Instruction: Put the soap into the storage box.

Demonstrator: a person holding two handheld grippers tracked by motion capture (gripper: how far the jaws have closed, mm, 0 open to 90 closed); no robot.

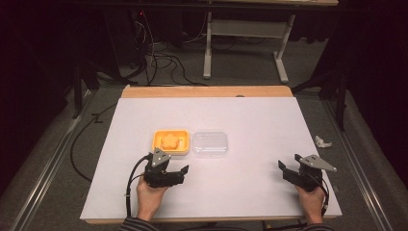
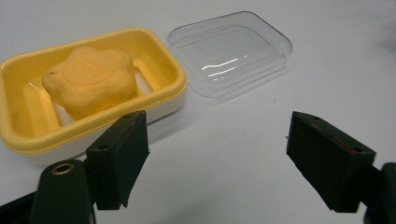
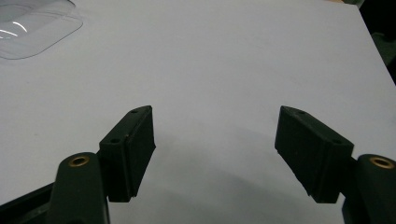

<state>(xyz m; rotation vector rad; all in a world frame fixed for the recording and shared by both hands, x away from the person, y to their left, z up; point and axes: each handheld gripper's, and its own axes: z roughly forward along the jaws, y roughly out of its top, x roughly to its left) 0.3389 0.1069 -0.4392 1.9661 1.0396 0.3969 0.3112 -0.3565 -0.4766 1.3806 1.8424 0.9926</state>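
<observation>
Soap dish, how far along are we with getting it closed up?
Done: the orange soap sits in the yellow soap dish. In hand: nothing; the left gripper and right gripper are both open and empty, resting near the table's near edge. Left, if closing is the aim: the clear lid lies on the table beside the dish, not yet picked up or fitted.

The yellow soap dish point(image 2: 154, 56) is looking like glossy plastic, the soap point(image 2: 91, 79) matt and slightly rough, the clear lid point(image 2: 231, 51) shiny plastic, the white table cover point(image 2: 261, 140) smooth and matt.
</observation>
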